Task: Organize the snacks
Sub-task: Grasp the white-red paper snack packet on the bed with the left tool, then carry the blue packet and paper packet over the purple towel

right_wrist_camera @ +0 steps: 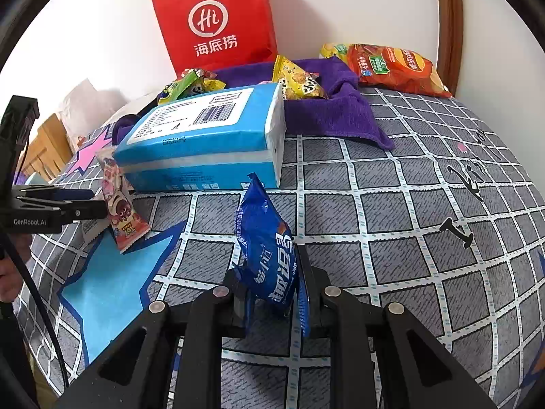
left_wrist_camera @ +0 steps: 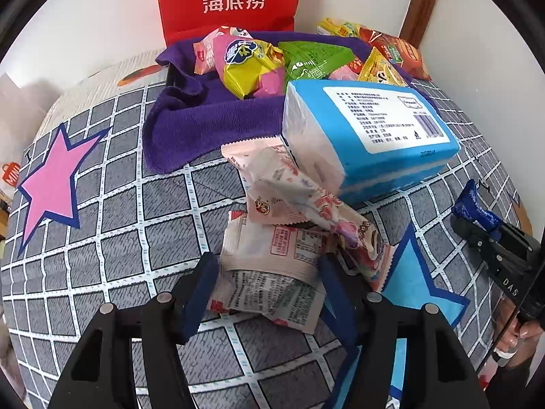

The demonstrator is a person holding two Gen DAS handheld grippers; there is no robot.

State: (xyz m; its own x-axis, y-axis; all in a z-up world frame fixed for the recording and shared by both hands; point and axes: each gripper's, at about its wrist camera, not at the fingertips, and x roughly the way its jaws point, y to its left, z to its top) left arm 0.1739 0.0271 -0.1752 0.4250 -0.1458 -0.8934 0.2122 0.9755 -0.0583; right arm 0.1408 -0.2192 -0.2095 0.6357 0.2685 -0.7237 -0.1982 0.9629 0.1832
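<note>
My left gripper (left_wrist_camera: 269,283) is open, its fingers on either side of a white snack packet (left_wrist_camera: 269,272) lying on the bed. More pink-white packets (left_wrist_camera: 293,191) lie just beyond it, against a blue tissue pack (left_wrist_camera: 371,129). My right gripper (right_wrist_camera: 269,272) is shut on a blue snack packet (right_wrist_camera: 265,252), held upright above the bedsheet; it also shows in the left wrist view (left_wrist_camera: 475,209). A purple cloth-lined box (left_wrist_camera: 211,116) behind holds several snack packets (left_wrist_camera: 248,64).
A red paper bag (left_wrist_camera: 231,0) stands against the wall behind the box. Red and yellow chip bags (right_wrist_camera: 395,68) lie at the back right by a wooden frame. The bed has a grey checked sheet (right_wrist_camera: 408,221) with star prints.
</note>
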